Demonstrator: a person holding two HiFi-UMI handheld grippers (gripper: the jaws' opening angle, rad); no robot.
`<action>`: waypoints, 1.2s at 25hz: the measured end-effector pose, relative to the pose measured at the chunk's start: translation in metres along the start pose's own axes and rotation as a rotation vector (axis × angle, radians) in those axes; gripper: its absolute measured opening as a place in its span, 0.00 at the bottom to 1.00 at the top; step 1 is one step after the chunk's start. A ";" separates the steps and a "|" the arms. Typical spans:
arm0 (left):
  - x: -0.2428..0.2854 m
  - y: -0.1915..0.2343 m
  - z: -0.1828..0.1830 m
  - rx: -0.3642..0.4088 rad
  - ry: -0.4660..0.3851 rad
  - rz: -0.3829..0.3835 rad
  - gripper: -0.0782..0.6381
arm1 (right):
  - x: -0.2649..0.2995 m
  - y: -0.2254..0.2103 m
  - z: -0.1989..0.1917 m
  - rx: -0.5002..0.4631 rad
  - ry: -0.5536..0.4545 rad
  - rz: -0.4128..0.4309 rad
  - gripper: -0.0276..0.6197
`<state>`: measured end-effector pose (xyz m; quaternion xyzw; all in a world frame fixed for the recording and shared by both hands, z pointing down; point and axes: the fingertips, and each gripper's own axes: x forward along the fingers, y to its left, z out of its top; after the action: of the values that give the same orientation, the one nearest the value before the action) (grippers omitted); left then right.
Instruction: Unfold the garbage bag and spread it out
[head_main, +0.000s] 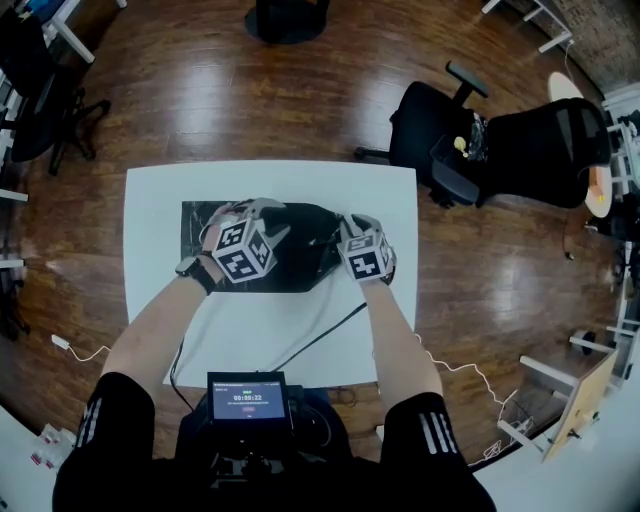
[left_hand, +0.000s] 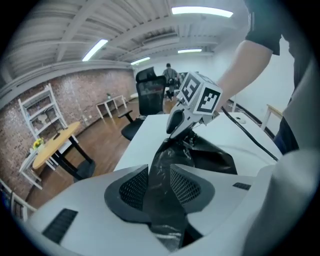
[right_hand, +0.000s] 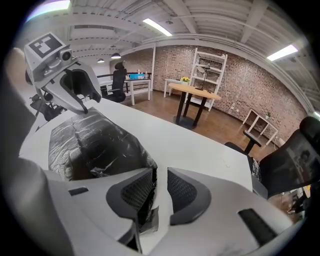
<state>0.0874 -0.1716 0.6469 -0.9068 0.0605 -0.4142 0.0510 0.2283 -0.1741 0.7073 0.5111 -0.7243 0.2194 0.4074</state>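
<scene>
White table (head_main: 150, 200) on wooden floor (head_main: 200, 90); black office chairs (head_main: 520, 150) near, brick wall (right_hand: 240, 75) at room's side. Black garbage bag (head_main: 305, 235) lies crumpled on table's far half. Left gripper (left_hand: 159, 177) pinches strip of bag, raised off table. Right gripper (right_hand: 160, 182): jaws apart, bag edge between them, touching one pad only.

Left gripper (head_main: 283, 231) and right gripper (head_main: 345, 234) hide part of the garbage bag (head_main: 305, 266).
</scene>
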 end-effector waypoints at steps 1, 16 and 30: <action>0.011 -0.004 0.010 0.018 -0.003 -0.014 0.29 | -0.001 0.001 0.000 0.007 0.000 0.003 0.23; 0.111 0.004 0.002 0.322 0.216 0.025 0.31 | 0.000 0.004 -0.004 0.072 -0.038 0.021 0.23; 0.110 0.000 -0.002 0.391 0.237 0.046 0.30 | -0.051 0.043 0.010 -0.064 -0.096 0.043 0.39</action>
<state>0.1575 -0.1887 0.7296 -0.8231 0.0052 -0.5202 0.2279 0.1926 -0.1365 0.6639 0.4922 -0.7606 0.1799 0.3833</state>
